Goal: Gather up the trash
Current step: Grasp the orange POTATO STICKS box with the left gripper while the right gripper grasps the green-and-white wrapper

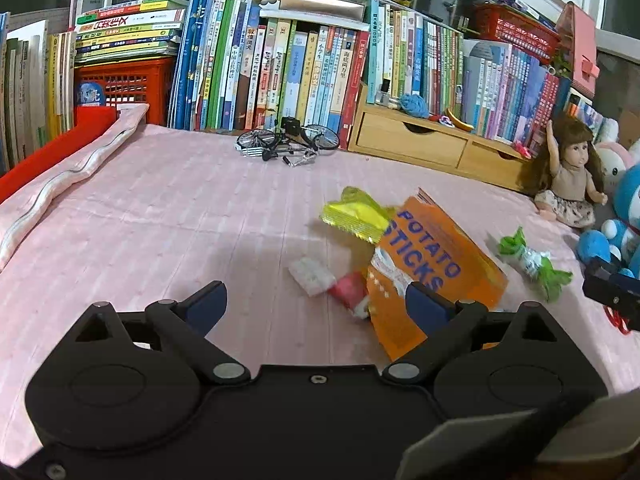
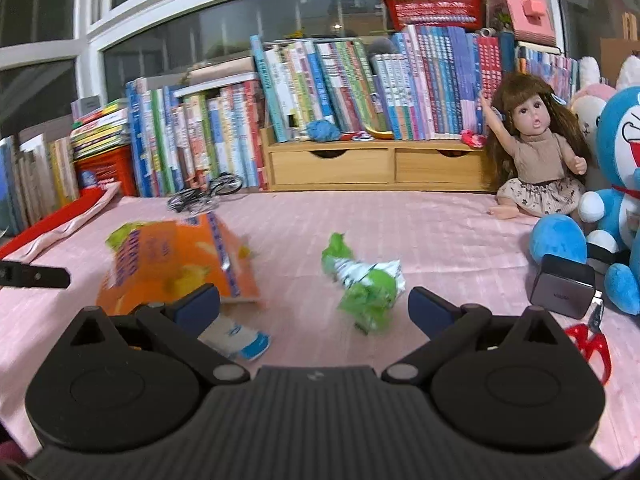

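Both grippers, left [image 1: 316, 304] and right [image 2: 314, 306], hold their jaws spread wide with nothing pinched. Between the left jaws lies an orange "POTATO STICKS" bag [image 1: 430, 264] on the pink bedspread [image 1: 180, 216], its long axis running away from the camera. Nearby, a crumpled green wrapper [image 2: 366, 280] lies between the right jaws

The chip bag [image 1: 436, 264] has its lower corner tucked behind the left gripper [image 1: 316, 300], and in the right wrist view it's smeared with blur. Just right of the bag, the green wrapper [image 2: 366, 280] is blurry too, print unreadable. Further right of the bag, the red scissors [image 1: 618, 320] are cut off at the frame edge.
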